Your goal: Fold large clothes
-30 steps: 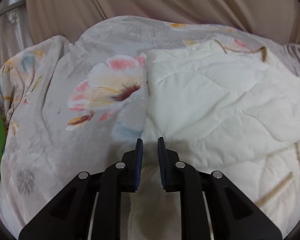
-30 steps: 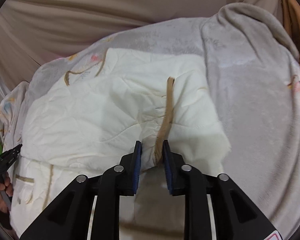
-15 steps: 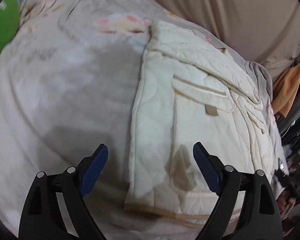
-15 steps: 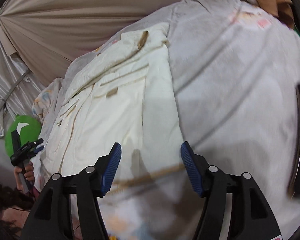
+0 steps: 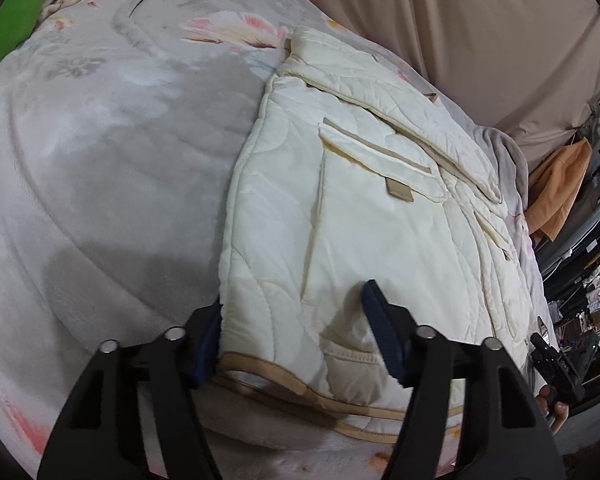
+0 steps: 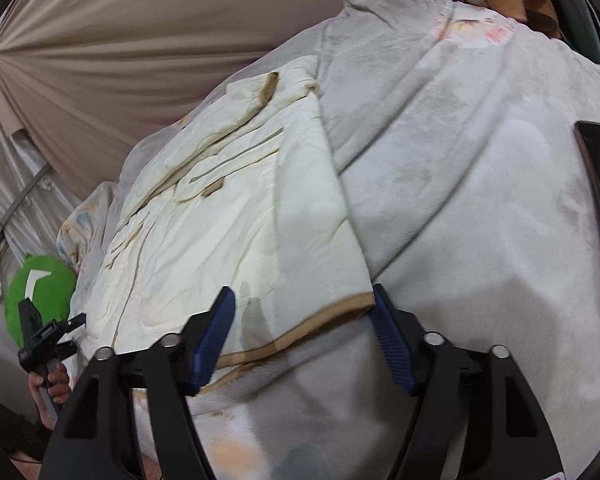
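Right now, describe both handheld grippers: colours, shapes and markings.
Left gripper and right gripper match: black angular frames with cut-out slots, round silver bolt heads, and ribbed blue pads on two fingers. No cables or sleeves show. A red-and-white sticker sits at the right one's edge.

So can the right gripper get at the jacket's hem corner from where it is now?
Probably yes. The right gripper already straddles the tan-trimmed hem corner of the jacket, its jaws closing around it. Nothing lies between; only the blanket is underneath.

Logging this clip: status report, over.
Left gripper and right gripper closing astride hem corners, not yet pinching. Cream jacket flat on blanket. Nothing obstructing.
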